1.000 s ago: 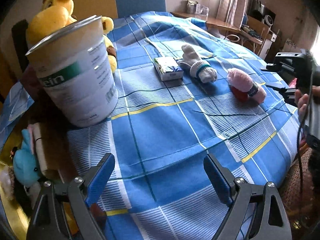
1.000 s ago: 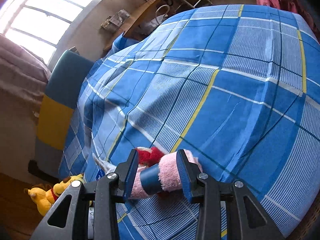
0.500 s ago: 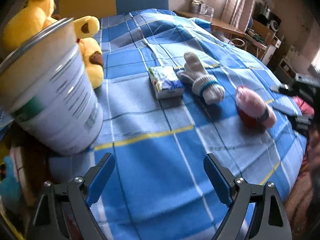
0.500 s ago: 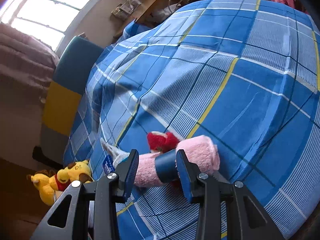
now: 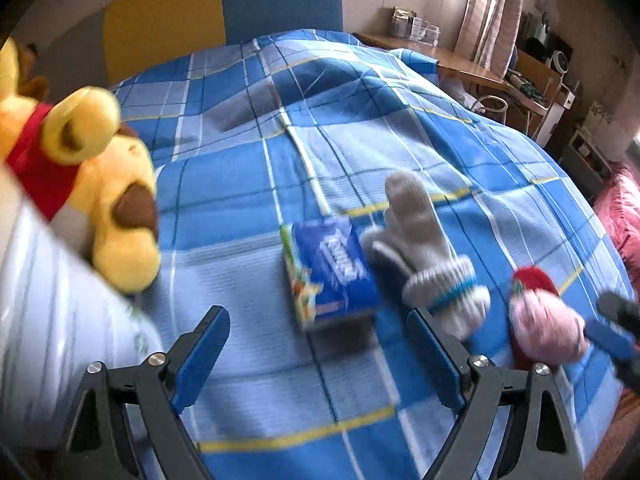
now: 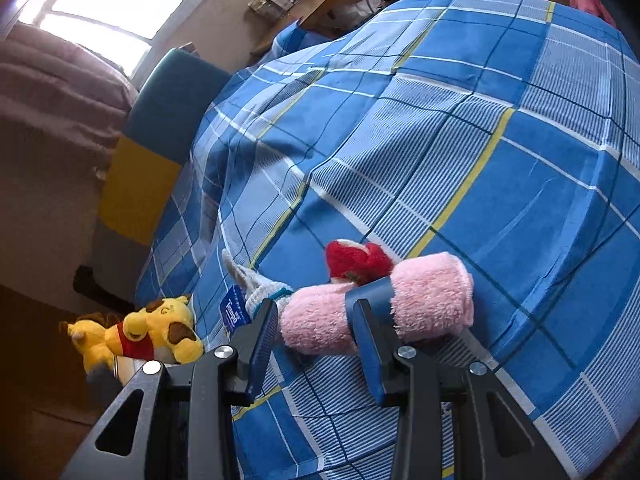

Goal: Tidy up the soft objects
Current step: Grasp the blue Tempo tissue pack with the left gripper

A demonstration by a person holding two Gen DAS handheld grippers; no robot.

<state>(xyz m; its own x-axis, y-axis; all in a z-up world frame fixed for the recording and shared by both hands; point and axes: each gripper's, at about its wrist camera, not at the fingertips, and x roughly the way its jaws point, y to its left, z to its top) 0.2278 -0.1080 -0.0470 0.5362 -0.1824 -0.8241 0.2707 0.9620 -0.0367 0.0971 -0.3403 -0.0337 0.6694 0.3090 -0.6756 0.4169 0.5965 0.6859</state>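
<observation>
A rolled pink towel with a blue band lies on the blue checked cloth, a red plush piece touching it. My right gripper is open, its fingers straddling the towel's left half. The left wrist view shows the towel at right with the right gripper's blue finger against it. My left gripper is open and empty above the cloth, just short of a blue tissue pack and a grey knitted glove. A yellow plush bear lies at left.
A large white can stands close at the left, against the bear. A blue and yellow chair back rises behind the table. A desk with clutter and a pink fabric heap lie to the right.
My left gripper has moved forward toward the tissue pack and glove, the can sliding off to the left. My right gripper has closed in on the pink towel, jaws still apart.
</observation>
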